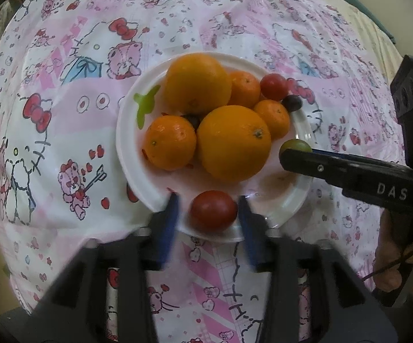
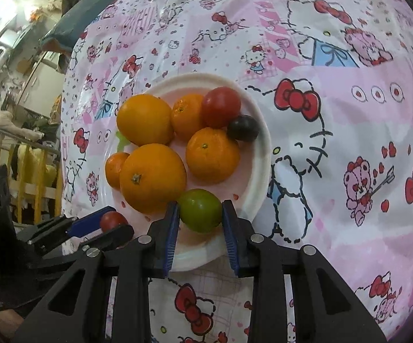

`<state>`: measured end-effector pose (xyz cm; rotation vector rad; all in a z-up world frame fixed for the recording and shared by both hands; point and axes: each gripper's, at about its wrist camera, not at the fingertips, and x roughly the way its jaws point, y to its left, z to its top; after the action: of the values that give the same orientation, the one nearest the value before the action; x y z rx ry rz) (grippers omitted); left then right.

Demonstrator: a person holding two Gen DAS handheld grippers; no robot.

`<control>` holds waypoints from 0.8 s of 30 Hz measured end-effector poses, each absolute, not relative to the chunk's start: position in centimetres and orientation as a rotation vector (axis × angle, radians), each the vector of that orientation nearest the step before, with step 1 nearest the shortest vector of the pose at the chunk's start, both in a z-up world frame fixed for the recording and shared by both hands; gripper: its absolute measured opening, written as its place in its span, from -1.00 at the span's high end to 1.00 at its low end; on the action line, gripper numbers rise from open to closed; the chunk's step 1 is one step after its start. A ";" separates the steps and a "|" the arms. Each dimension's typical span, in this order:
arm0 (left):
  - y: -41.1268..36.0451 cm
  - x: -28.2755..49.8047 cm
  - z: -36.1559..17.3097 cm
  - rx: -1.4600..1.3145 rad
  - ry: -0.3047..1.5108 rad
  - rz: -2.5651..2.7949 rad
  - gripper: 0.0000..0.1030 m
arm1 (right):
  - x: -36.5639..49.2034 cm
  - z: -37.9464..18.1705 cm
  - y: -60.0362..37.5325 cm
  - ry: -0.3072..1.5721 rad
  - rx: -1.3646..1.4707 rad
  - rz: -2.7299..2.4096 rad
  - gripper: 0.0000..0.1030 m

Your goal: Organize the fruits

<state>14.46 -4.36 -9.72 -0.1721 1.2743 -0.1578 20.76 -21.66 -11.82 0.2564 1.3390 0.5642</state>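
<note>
White plate point(image 1: 126, 154) of fruit. Left gripper point(image 1: 210, 208): jaws apart, straddling the red tomato point(image 1: 213, 210) on the near rim without pressing it. Right gripper point(image 2: 199, 214): pads touching the green tomato point(image 2: 200, 210) (apparently still clamped) just right, nearer the oranges point(image 2: 152, 178).

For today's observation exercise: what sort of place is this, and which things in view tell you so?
Probably a lived-in home. A cartoon-print tablecloth covers the table, a white plate holds fruit, and the cluttered background shows household odds and ends, though too blurred to name.
</note>
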 end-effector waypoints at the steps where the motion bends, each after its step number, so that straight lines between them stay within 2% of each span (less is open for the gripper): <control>1: -4.5 14.4 -9.4 -0.171 1.262 -0.162 -0.24 | 20.8 -11.7 -21.8 1.338 0.261 0.557 0.26; 2: -4.6 14.3 -9.1 -0.162 1.253 -0.159 -0.43 | 20.9 -11.4 -21.9 1.334 0.266 0.557 0.05; 3: -4.8 14.2 -8.8 -0.147 1.240 -0.155 -0.47 | 20.9 -11.1 -21.9 1.327 0.267 0.563 -0.12; 8: -4.4 14.1 -8.0 -0.154 1.216 -0.144 -0.47 | 20.5 -8.9 -22.2 1.266 0.258 0.569 -0.27; 15: -2.5 12.4 -4.1 -0.170 1.089 -0.070 -0.47 | 18.3 -5.1 -23.2 1.142 0.249 0.533 -0.66; 22: -0.1 9.6 -1.4 -0.140 1.019 0.002 -0.47 | 13.9 -1.9 -24.9 1.014 0.290 0.491 -0.84; 24: 0.6 8.6 -1.3 -0.164 1.025 -0.003 -0.58 | 12.8 -1.5 -25.2 1.000 0.299 0.472 -0.87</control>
<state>8.58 0.55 -1.25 -0.1637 1.0254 -0.0026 12.82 -25.18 -1.52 0.2989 1.0004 0.4721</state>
